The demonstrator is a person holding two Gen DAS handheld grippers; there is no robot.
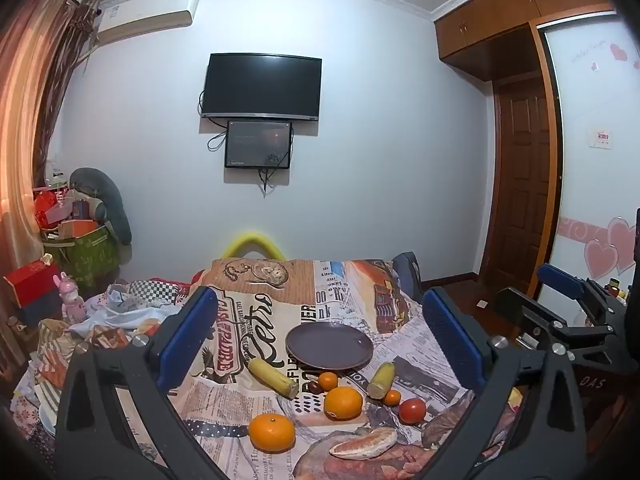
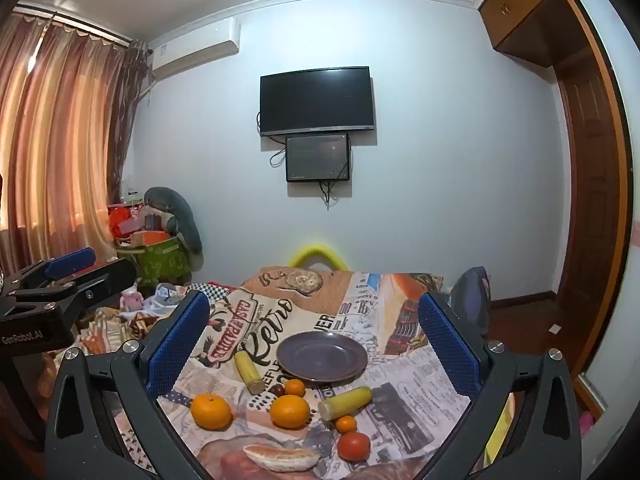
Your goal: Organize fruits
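Observation:
An empty purple plate (image 1: 329, 345) (image 2: 321, 356) sits mid-table on a newspaper-print cloth (image 1: 256, 316). In front of it lie two corn pieces (image 1: 273, 377) (image 1: 381, 379), two large oranges (image 1: 272, 432) (image 1: 343, 402), two small tangerines (image 1: 328, 381) (image 1: 392, 397), a red tomato (image 1: 412, 410), a dark fruit (image 1: 314, 387) and a peeled citrus segment (image 1: 363, 444). My left gripper (image 1: 320, 340) is open and empty, held above the near table edge. My right gripper (image 2: 316, 344) is open and empty, beside it to the right. The same fruits show in the right wrist view, the tomato (image 2: 353, 446) nearest.
A cluttered bed (image 1: 100, 320) with toys and boxes lies left of the table. A dark chair (image 2: 474, 292) stands at the table's far right corner. A wardrobe and door (image 1: 520, 184) are on the right, a TV (image 1: 262, 86) on the far wall.

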